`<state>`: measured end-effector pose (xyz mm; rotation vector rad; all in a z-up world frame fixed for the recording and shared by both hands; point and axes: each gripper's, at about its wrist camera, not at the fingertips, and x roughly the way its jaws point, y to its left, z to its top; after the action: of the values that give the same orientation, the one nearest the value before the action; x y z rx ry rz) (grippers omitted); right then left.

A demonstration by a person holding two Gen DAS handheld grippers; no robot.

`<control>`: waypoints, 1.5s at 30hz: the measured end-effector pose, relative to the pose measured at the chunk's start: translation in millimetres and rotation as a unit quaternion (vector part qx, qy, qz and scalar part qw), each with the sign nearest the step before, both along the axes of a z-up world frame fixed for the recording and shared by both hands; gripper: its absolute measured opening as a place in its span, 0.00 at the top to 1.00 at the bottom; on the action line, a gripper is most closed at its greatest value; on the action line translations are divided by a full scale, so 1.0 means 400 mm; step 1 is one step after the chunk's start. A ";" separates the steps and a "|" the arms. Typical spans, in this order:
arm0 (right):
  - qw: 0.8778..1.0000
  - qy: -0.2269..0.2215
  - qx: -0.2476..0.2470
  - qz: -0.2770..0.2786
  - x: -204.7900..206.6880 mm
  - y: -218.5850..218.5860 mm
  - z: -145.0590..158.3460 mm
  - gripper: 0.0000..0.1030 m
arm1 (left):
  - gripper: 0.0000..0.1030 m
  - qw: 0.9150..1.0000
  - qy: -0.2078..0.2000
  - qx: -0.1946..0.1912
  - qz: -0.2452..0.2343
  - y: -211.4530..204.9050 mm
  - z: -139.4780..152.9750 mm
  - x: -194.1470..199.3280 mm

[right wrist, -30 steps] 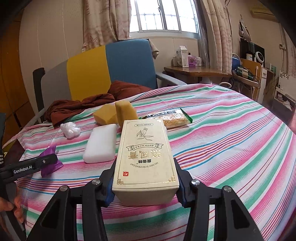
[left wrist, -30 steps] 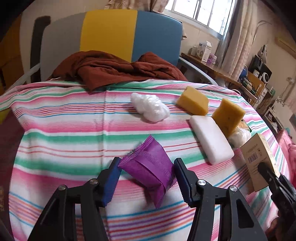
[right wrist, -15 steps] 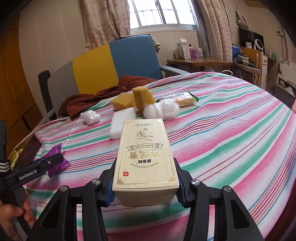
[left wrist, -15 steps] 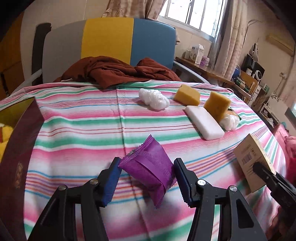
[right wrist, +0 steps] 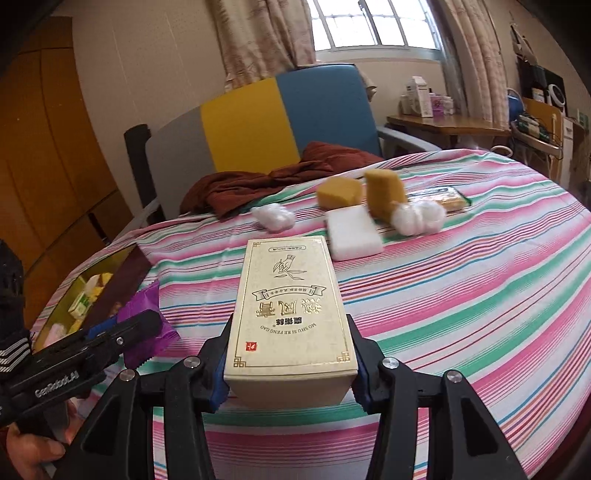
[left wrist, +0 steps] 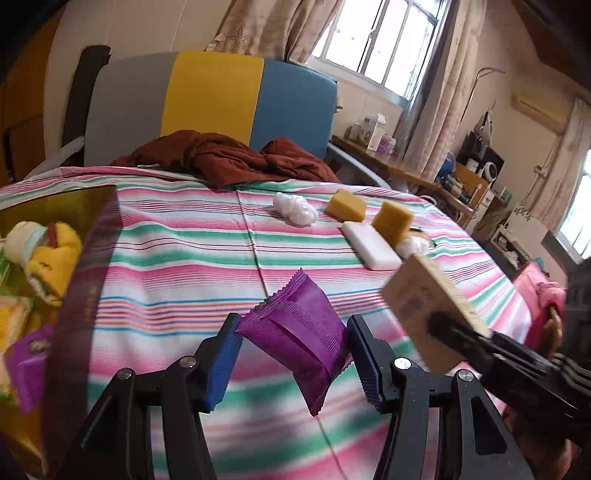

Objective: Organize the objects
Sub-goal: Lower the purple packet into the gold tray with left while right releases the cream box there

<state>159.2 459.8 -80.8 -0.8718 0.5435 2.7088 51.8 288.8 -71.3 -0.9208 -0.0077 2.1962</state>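
place: home living room | cues: armchair [right wrist: 280,122]; curtained window [right wrist: 373,26]; striped tablecloth [right wrist: 480,295]; cluttered shelves [left wrist: 476,173]

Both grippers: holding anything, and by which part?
Left gripper: crinkled purple foil packet, by its side edges. Right gripper: cream gold-printed box, by its long sides.

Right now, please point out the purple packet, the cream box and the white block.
purple packet [left wrist: 299,332], left wrist view, middle of its wrapper.
cream box [right wrist: 291,306], right wrist view, its printed top face.
white block [right wrist: 352,232], right wrist view, its top face.
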 end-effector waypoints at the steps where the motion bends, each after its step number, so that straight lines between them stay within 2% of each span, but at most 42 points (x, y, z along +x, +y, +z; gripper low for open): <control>1: 1.000 0.002 -0.001 0.008 -0.003 -0.015 0.006 0.50 | 0.43 1.000 0.004 0.005 0.002 -0.022 0.012 0.009; 8: 0.997 0.024 0.005 0.073 -0.034 -0.143 0.074 0.50 | 0.43 0.999 0.020 0.035 0.033 -0.158 0.076 0.009; 12: 0.992 0.034 0.007 0.120 -0.060 -0.234 0.114 0.50 | 0.43 0.996 0.021 0.050 0.071 -0.259 0.101 -0.018; 17: 0.982 0.031 0.011 0.184 -0.103 -0.351 0.149 0.50 | 0.43 0.991 0.002 0.058 0.118 -0.384 0.093 -0.074; 20: 0.975 0.024 0.005 0.220 -0.128 -0.411 0.159 0.50 | 0.43 0.988 -0.029 0.062 0.141 -0.468 0.070 -0.116; 26: 0.955 -0.033 0.002 0.296 -0.184 -0.550 0.163 0.50 | 0.42 0.980 -0.073 0.049 0.181 -0.595 0.036 -0.196; 29: 0.944 -0.070 -0.005 0.323 -0.210 -0.613 0.148 0.50 | 0.42 0.979 -0.090 0.034 0.182 -0.631 0.018 -0.240; 33: 0.938 -0.119 0.003 0.326 -0.259 -0.657 0.123 0.50 | 0.42 0.974 -0.123 0.025 0.189 -0.663 -0.010 -0.287; 35: 0.937 -0.137 0.005 0.322 -0.280 -0.672 0.116 0.50 | 0.42 0.973 -0.140 0.005 0.183 -0.665 -0.026 -0.304; 38: 0.932 -0.170 0.035 0.317 -0.300 -0.700 0.103 0.50 | 0.41 0.970 -0.148 -0.001 0.192 -0.677 -0.040 -0.315; 40: 0.931 -0.186 0.043 0.310 -0.323 -0.707 0.095 0.50 | 0.36 0.967 -0.156 0.010 0.203 -0.695 -0.036 -0.314; 42: 0.934 -0.192 0.046 0.298 -0.341 -0.709 0.089 0.50 | 0.20 0.963 -0.154 0.021 0.218 -0.707 -0.022 -0.303; 45: 0.938 -0.196 0.058 0.278 -0.376 -0.715 0.074 0.50 | 0.06 0.960 -0.125 0.042 0.248 -0.735 0.016 -0.271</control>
<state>8.9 173.8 -51.2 -1.6913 0.0460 2.8585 -56.7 -5.1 -64.9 -1.2441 -0.4976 2.4857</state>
